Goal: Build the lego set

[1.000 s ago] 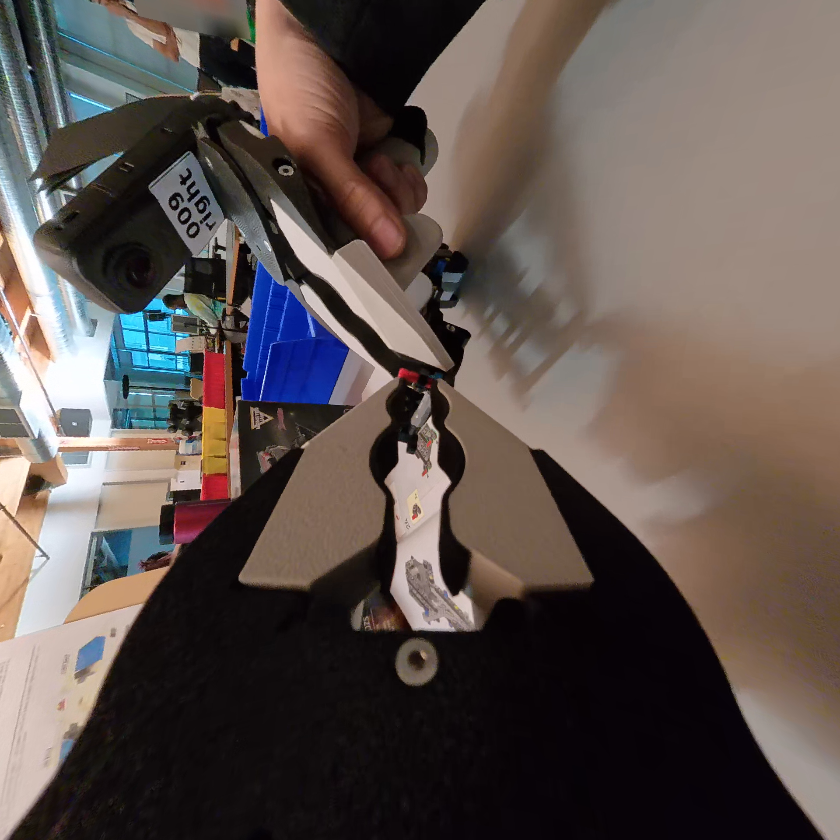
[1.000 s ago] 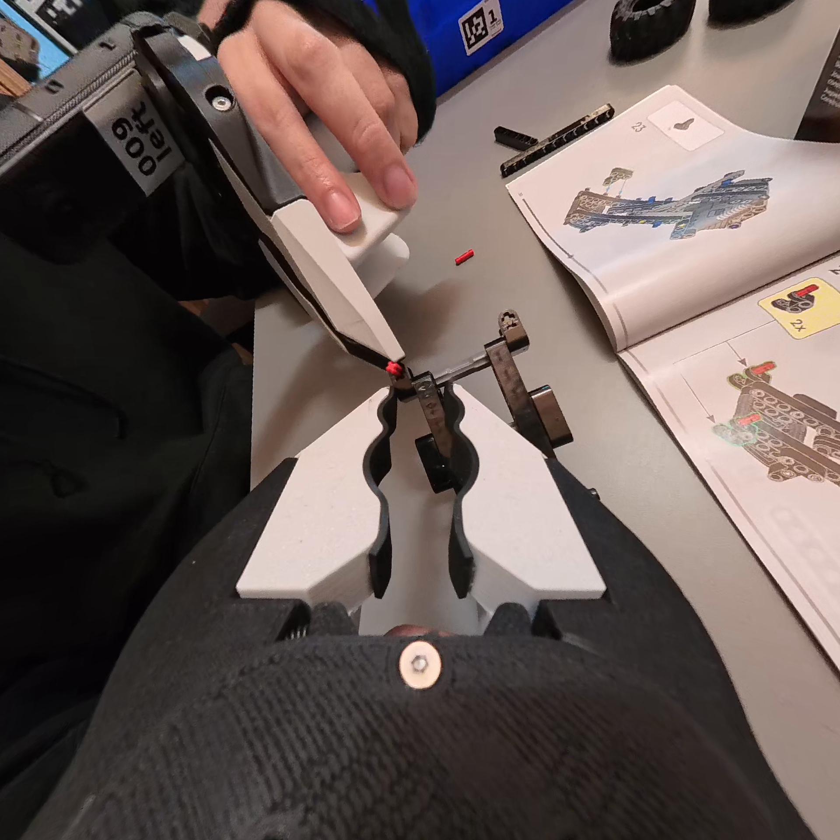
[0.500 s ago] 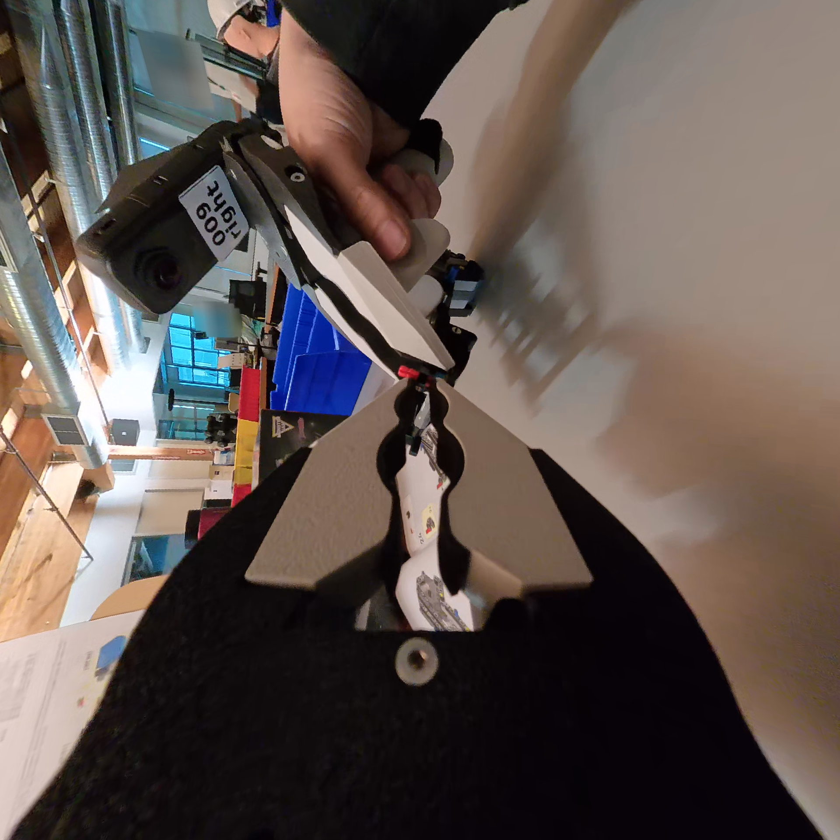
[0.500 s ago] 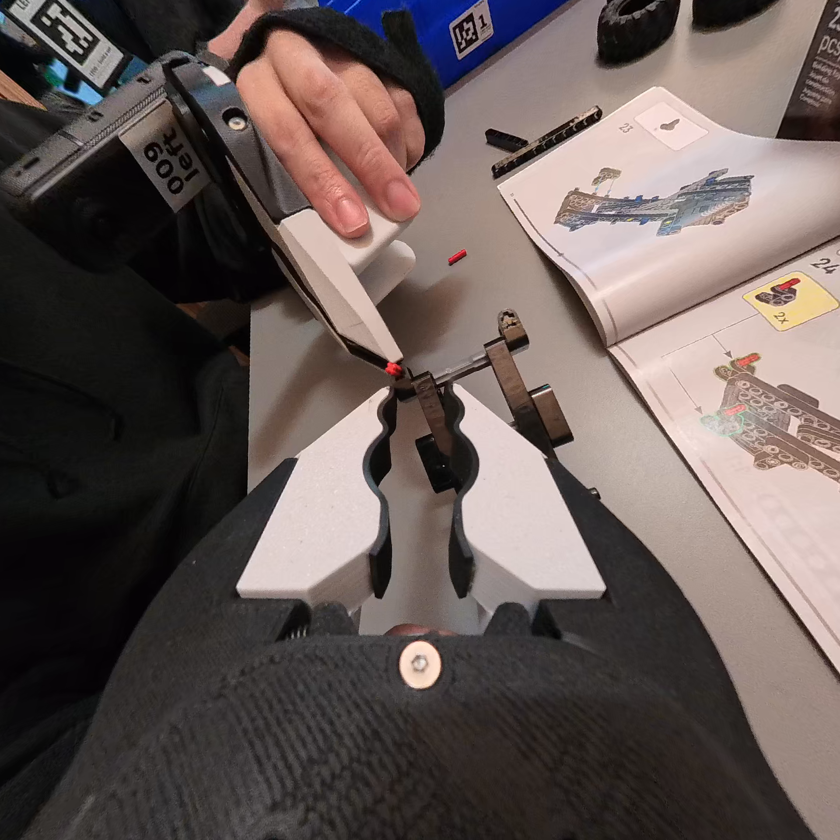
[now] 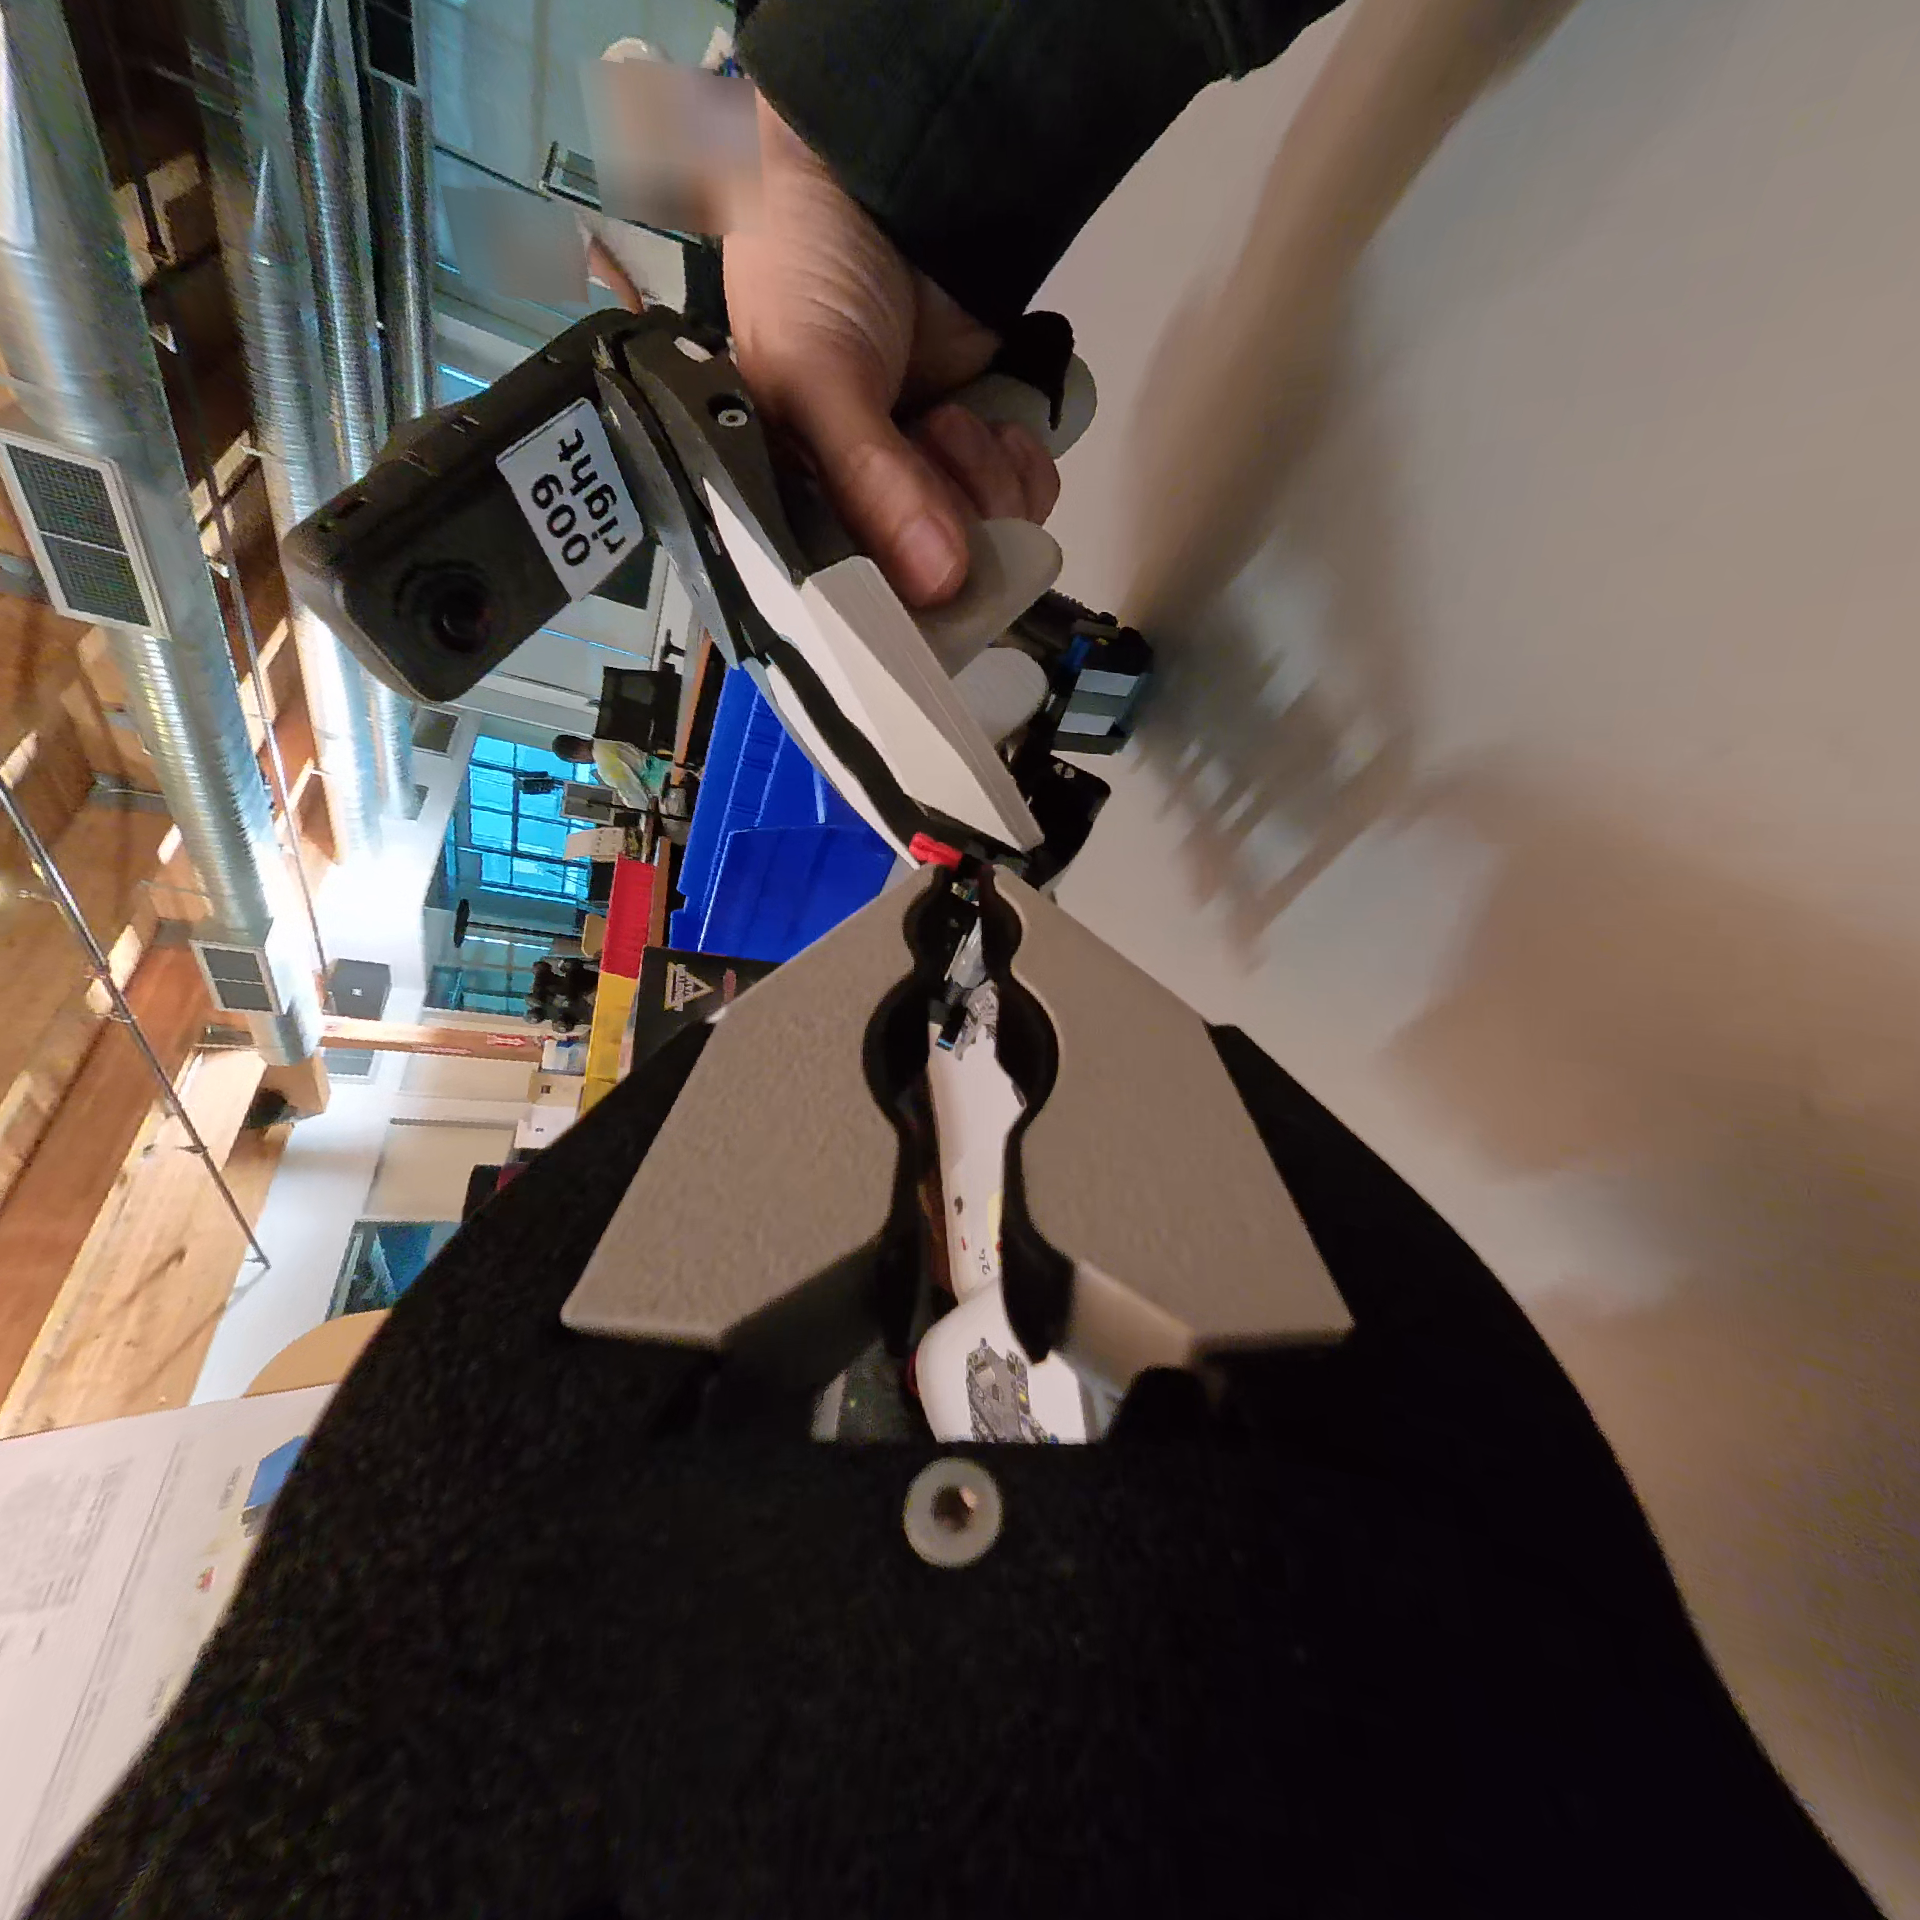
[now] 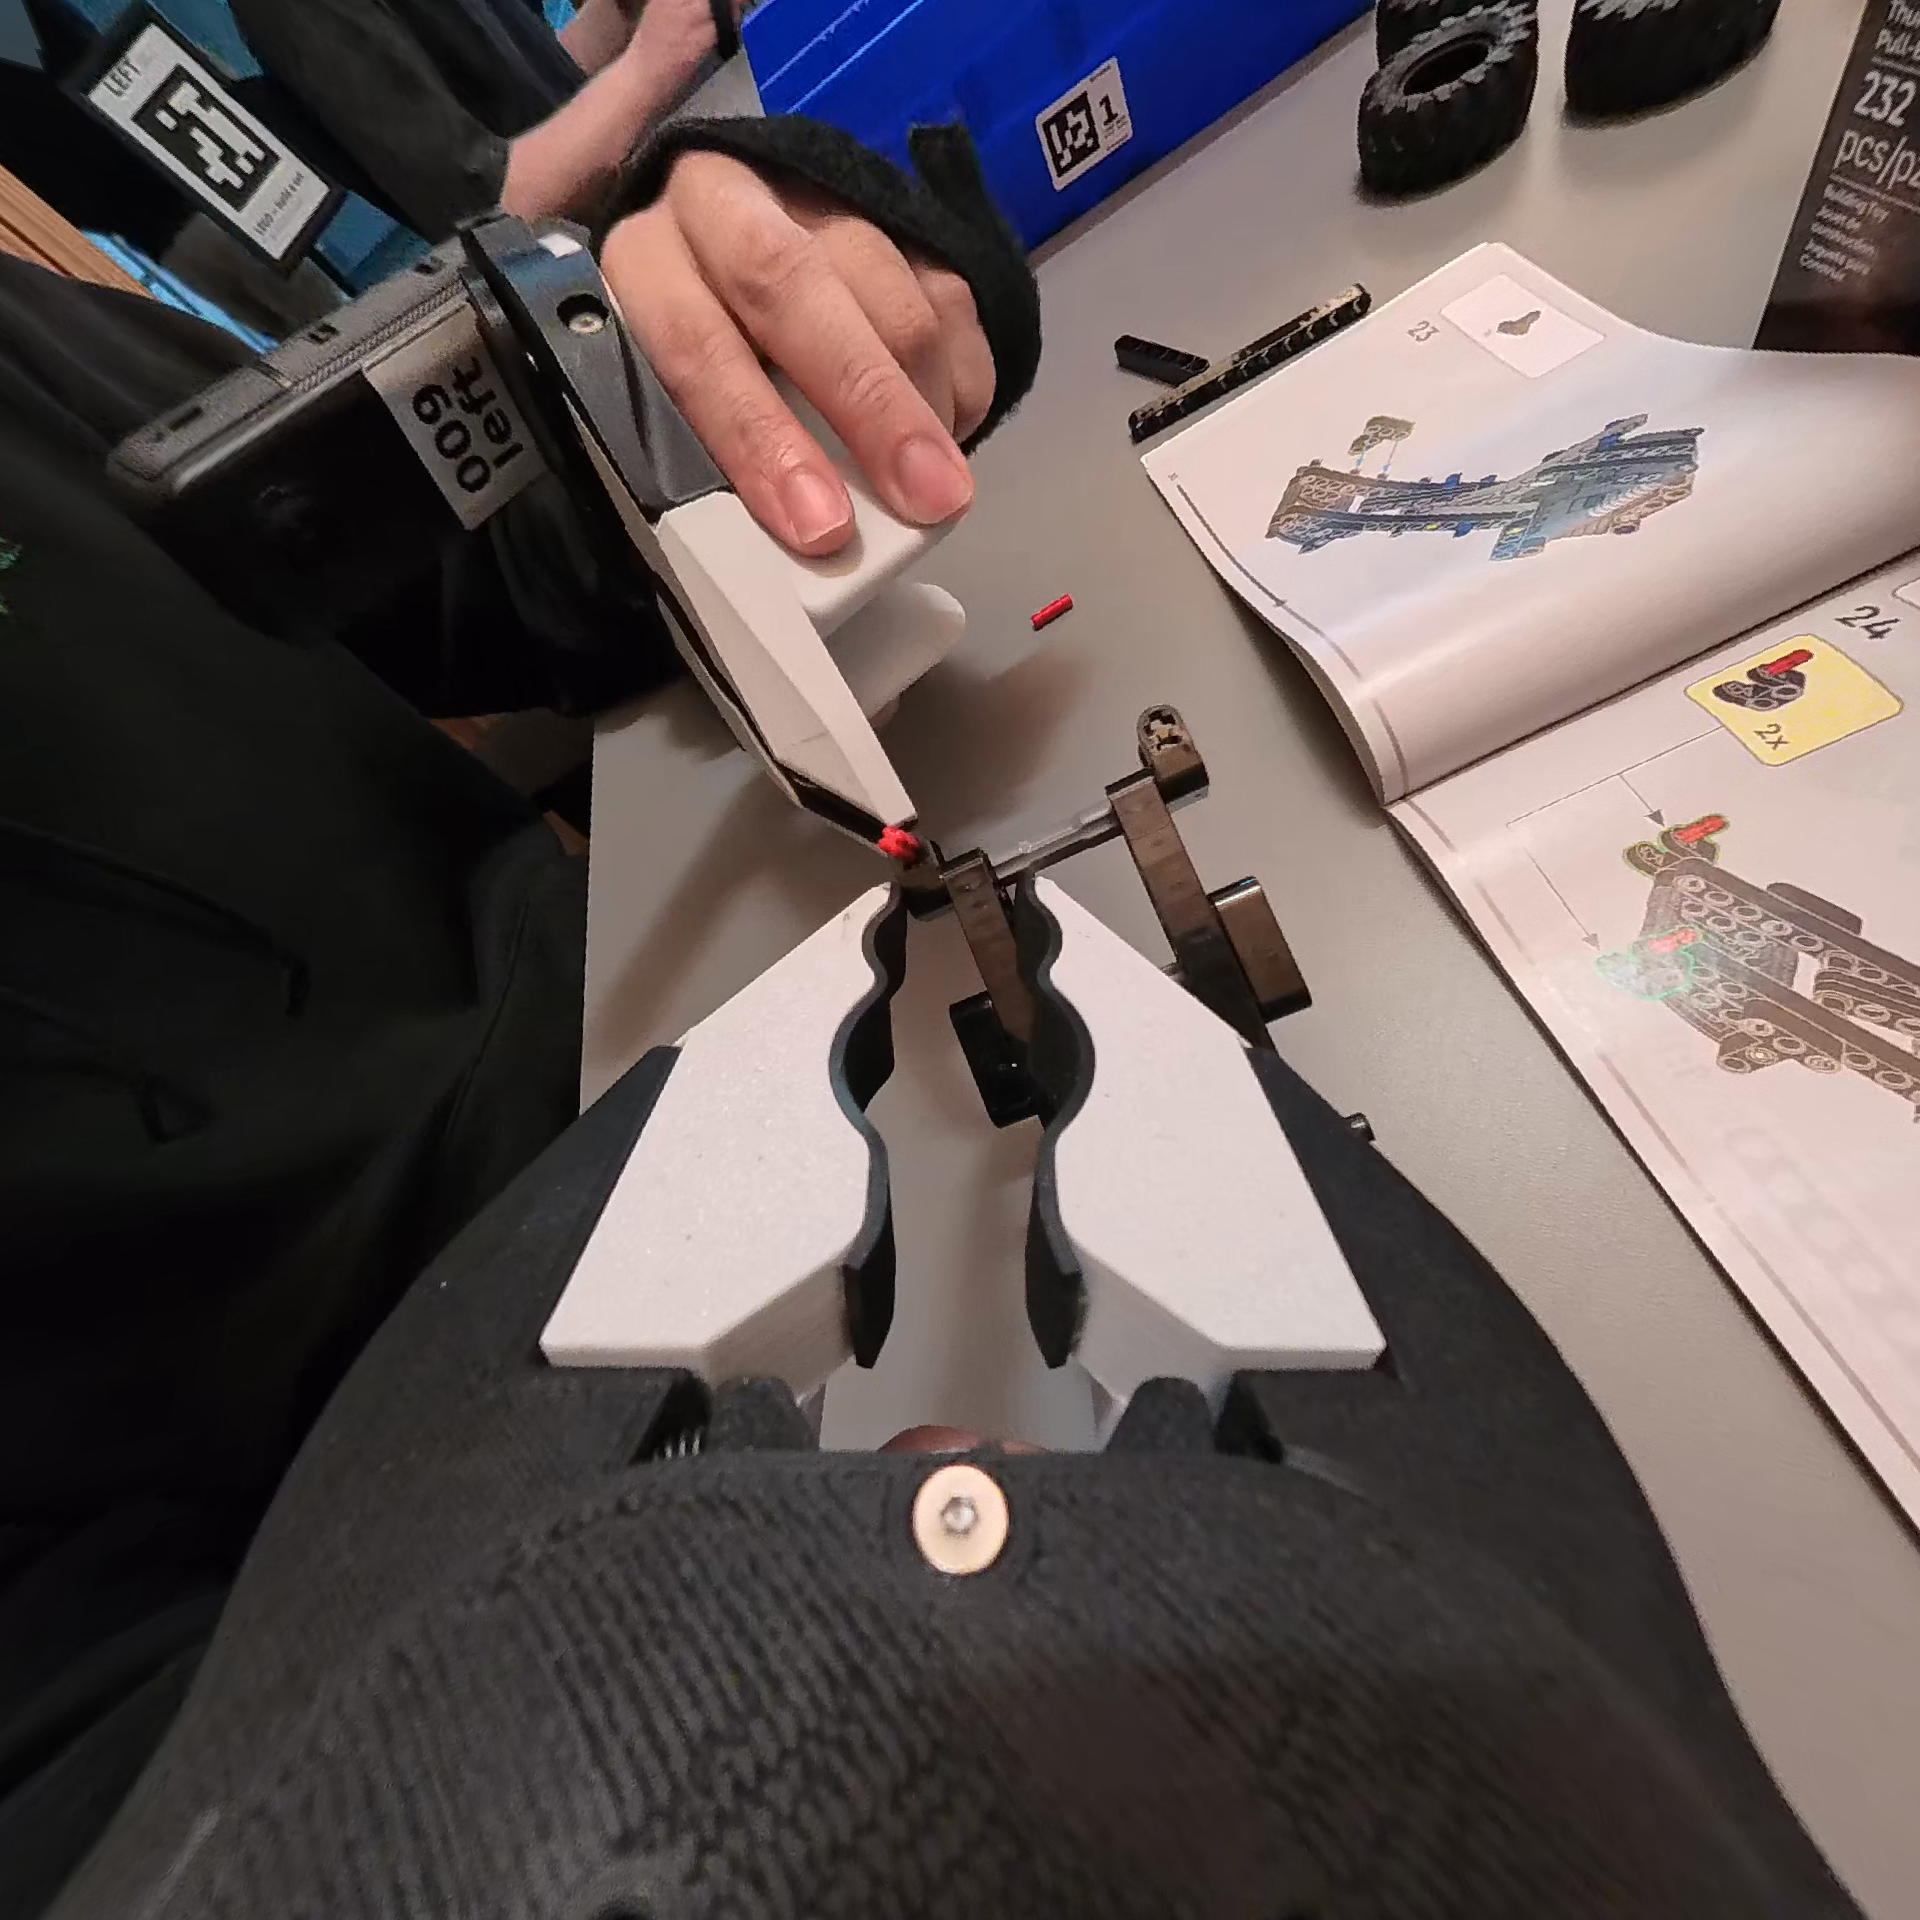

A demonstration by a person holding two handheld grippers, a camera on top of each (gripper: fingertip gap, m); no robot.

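Note:
In the right wrist view my right gripper (image 6: 956,888) is shut on a beam of a black lego assembly (image 6: 1164,862) and holds it above the grey table (image 6: 1081,499). My left gripper (image 6: 902,826) comes in from the upper left, shut on a small red pin (image 6: 898,844), and the pin's end touches the assembly's near end. In the left wrist view my left gripper (image 5: 961,878) has the red pin (image 5: 932,850) at its tips, against the right gripper (image 5: 1013,836). Most of the assembly is hidden there.
An open instruction booklet (image 6: 1558,582) lies to the right. A loose red pin (image 6: 1051,611), black beams (image 6: 1247,364), black tyres (image 6: 1449,94), a blue bin (image 6: 935,62) and a dark box (image 6: 1849,156) are farther back. A person in black stands at the left table edge. Both grippers' tips are close together, under 4 cm apart.
Both grippers keep their hold and stay tip to tip, with the red pin at the assembly's end. Both views have tilted slightly.

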